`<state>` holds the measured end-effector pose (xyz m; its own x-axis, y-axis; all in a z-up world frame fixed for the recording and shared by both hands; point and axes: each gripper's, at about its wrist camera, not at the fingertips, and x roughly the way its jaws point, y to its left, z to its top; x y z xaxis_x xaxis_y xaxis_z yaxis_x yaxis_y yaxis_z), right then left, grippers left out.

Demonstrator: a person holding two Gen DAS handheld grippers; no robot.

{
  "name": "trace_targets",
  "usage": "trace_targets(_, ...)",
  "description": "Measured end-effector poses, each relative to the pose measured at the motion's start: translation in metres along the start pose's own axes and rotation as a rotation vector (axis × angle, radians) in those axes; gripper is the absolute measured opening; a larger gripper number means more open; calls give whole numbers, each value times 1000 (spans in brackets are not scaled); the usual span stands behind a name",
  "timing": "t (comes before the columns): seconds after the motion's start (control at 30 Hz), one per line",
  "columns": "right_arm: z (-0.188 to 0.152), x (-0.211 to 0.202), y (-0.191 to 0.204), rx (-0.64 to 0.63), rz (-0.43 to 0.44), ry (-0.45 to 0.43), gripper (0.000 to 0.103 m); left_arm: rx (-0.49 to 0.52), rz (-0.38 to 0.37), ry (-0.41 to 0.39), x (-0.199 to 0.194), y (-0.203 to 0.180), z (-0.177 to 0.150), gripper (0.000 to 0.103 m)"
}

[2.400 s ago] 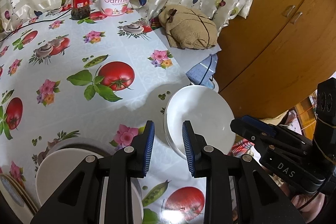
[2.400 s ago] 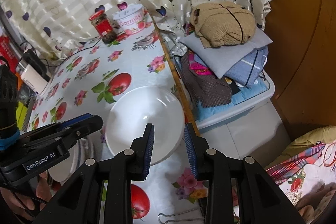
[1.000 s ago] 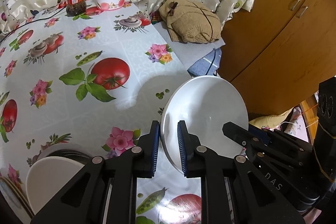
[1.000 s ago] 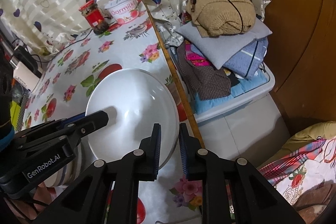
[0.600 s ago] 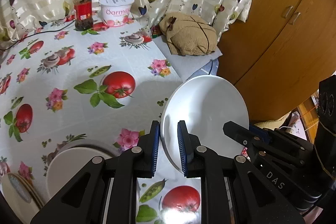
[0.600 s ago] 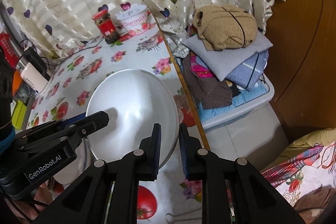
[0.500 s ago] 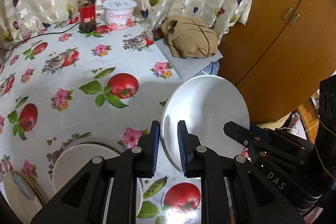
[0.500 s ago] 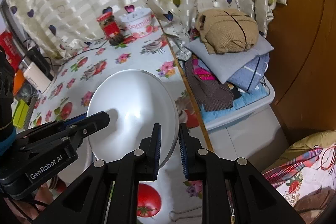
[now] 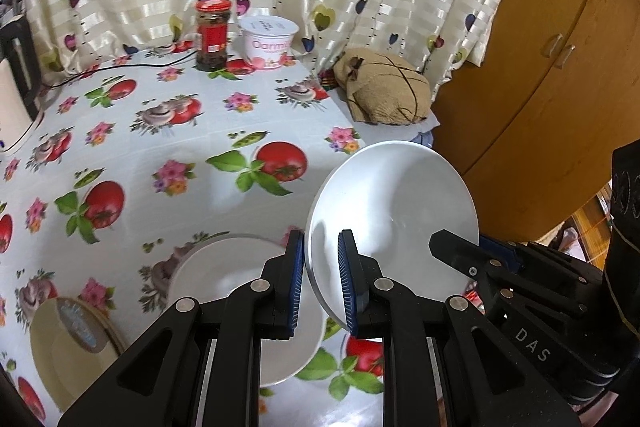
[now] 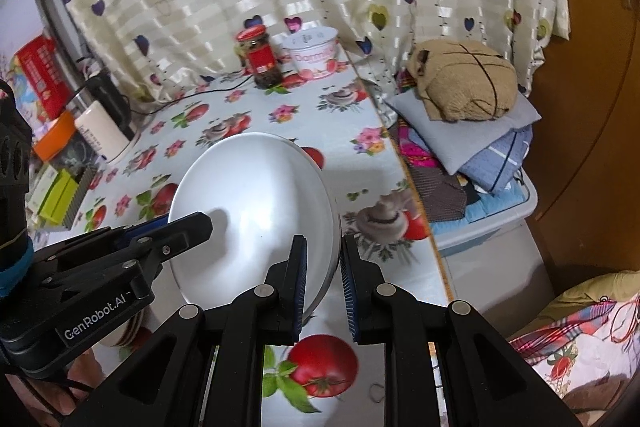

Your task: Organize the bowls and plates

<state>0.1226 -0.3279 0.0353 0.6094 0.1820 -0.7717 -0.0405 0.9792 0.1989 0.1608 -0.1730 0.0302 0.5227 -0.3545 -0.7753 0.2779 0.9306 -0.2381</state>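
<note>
A white bowl (image 9: 392, 219) hangs tilted above the flowered tablecloth (image 9: 168, 131), gripped from both sides. My left gripper (image 9: 320, 259) is shut on its left rim, and my right gripper (image 10: 323, 255) is shut on its right rim. The right wrist view shows the same bowl (image 10: 256, 211) with the left gripper's finger (image 10: 188, 227) over its inside. Below and to the left of the bowl a white plate (image 9: 240, 287) lies on the table. A cream plate with a blue pattern (image 9: 68, 339) lies at the lower left edge.
A red-lidded jar (image 9: 212, 35) and a yogurt tub (image 9: 268, 43) stand at the back by the curtain. Folded clothes (image 10: 464, 87) sit in a bin right of the table edge. A wooden cabinet (image 9: 540, 67) stands beyond. A white kettle (image 10: 102, 135), its cable and boxes crowd the left.
Both grippers have risen with the bowl between them and moved back. More of the table shows, and the white and cream plates have come further into the left wrist view.
</note>
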Motion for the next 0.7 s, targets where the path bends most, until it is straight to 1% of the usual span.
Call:
trace_targets(0.27,-6,4,29,-48,35,19,17,-41,38,-5,-13,22,-13,18)
trace_targets(0.53,-12,14,47,-78,70,49,17,-81,58,8,-19,42,-25,18)
trace_targets(0.7,-16,22,53,-88,86,75,17,-101,69,31,-17,51,-33,18)
